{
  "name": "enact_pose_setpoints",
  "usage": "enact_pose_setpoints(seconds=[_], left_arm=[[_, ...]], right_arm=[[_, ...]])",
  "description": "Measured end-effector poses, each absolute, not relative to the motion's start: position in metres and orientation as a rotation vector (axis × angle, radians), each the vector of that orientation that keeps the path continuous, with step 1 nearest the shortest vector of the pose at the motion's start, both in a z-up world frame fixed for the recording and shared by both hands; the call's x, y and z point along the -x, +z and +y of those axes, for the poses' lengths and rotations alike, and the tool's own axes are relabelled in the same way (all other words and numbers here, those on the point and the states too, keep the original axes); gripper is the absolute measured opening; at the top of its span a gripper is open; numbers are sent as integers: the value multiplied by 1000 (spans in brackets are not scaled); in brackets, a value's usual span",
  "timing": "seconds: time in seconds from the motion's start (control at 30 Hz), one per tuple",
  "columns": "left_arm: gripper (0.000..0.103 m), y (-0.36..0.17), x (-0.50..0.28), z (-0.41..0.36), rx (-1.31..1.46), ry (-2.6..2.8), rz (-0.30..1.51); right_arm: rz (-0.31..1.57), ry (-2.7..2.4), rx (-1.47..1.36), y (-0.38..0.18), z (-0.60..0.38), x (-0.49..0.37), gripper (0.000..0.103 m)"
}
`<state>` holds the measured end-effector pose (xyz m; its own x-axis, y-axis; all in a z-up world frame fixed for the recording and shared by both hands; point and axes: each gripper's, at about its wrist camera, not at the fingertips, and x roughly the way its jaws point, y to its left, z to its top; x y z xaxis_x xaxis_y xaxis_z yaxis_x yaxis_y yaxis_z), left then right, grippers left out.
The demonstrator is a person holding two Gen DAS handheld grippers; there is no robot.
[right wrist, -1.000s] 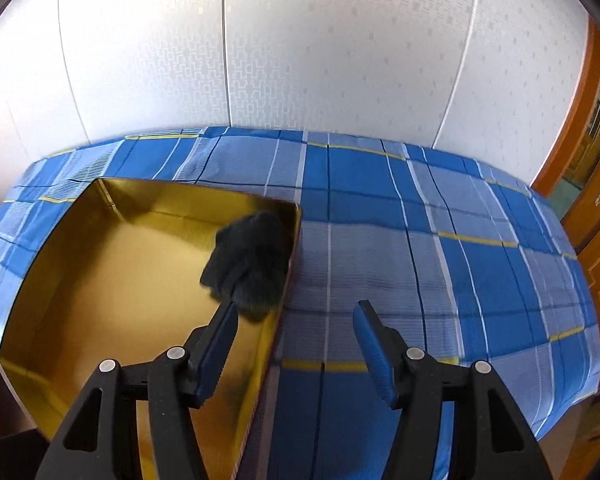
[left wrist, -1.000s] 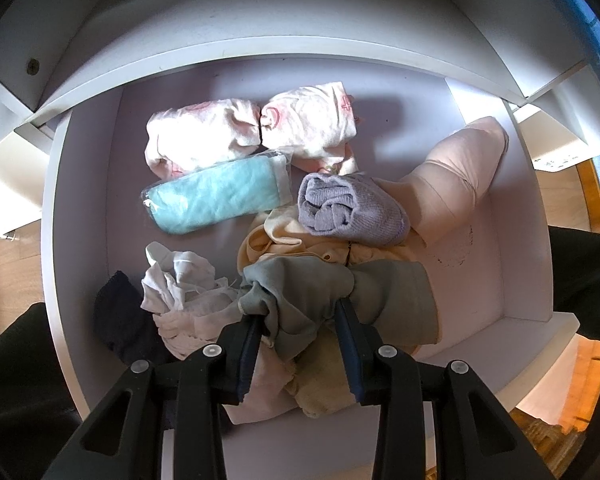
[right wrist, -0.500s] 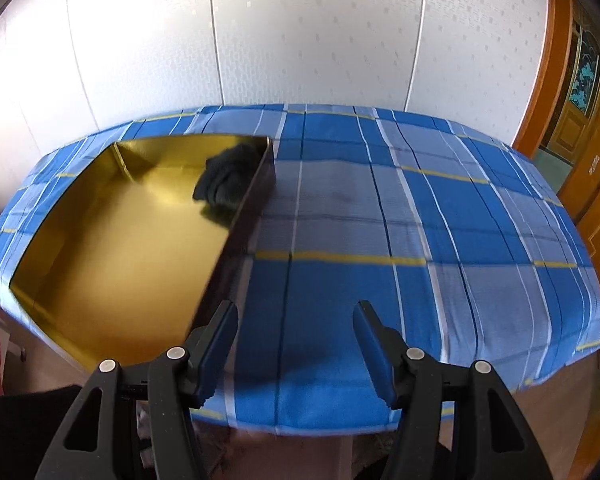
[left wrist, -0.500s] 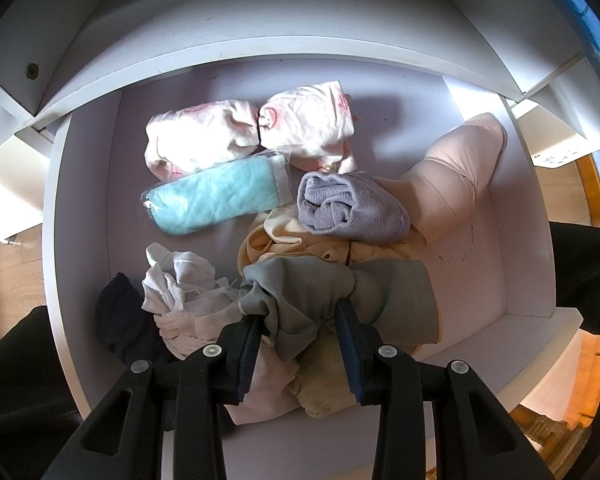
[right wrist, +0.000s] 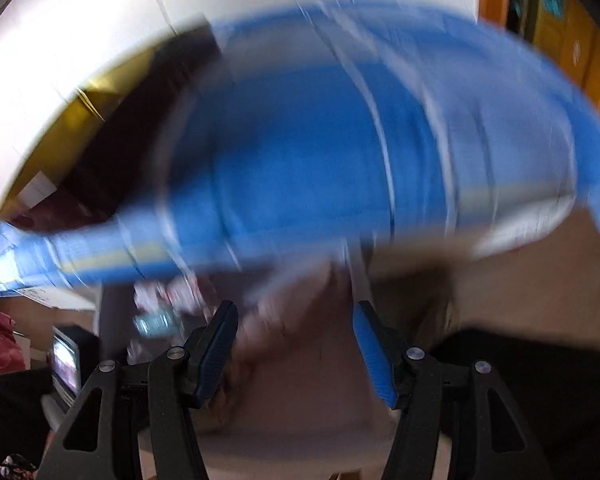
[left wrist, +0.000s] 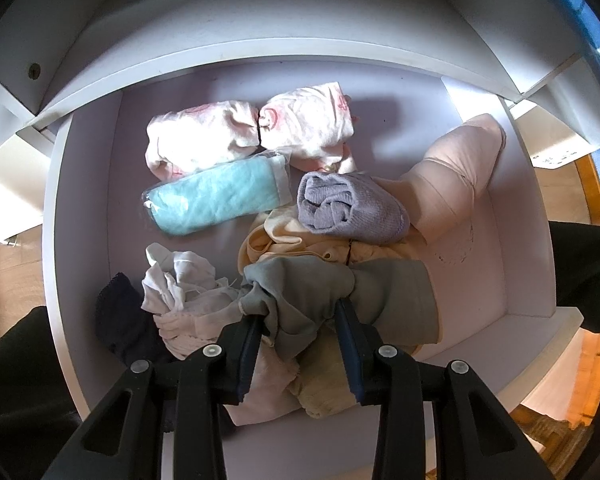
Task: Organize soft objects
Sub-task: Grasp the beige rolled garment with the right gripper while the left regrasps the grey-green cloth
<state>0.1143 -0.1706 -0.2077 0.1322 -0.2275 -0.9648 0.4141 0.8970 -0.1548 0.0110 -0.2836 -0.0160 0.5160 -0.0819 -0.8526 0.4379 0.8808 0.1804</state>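
Note:
In the left wrist view an open white drawer holds soft clothes. My left gripper is shut on a grey-green garment at the front of the pile. Around it lie a crumpled white cloth, a dark sock, a lilac knit roll, a bagged aqua towel, two white-and-pink rolls and a pale pink piece. The right wrist view is badly blurred. My right gripper stands open with nothing between its fingers, below the edge of a blue checked cloth.
A gold-lined box sits on the blue cloth at the upper left of the right wrist view. A dark sleeve shows at the drawer's right edge. White shelf boards overhang the back of the drawer. Wooden floor lies around it.
My right gripper has swung away from the gold box and down past the edge of the blue cloth; its view is now smeared. The left gripper and its garment have not moved.

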Motion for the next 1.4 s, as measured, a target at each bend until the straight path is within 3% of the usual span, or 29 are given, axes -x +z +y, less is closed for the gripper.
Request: enact_pose_setpoints(seconds=[0.17,0.47,0.7,1.1,1.23,1.3,1.4], left_arm=[[38,-208,-112,-170,-168,-464,1364],[38,-209,-104,-172,-188,-465,1351],[37,-212,-98,-167,-189,-460,1356],[39,-213,-99,-158,-119,-459,1359],[49,-212,-106,-149,9,-466,1375],[64,-212,-111,-147,86,-483,1390],[75,-213,-117,-152,156,-484,1405]], right_arm=[[1150,-301,-521,-87,-285,-14,61],[1241,-293,-579,-144,-272,-47,67],[1173,-392,-736,-166,-287,-64,73],[1223,-345,-847,-199,-304,-84,74],[1287,-366,-731,-192,-301,-81,74],[1327,-389,-658,-184,-299,-76,74],[1339,-397,-564,-175,-293,-70,75]])
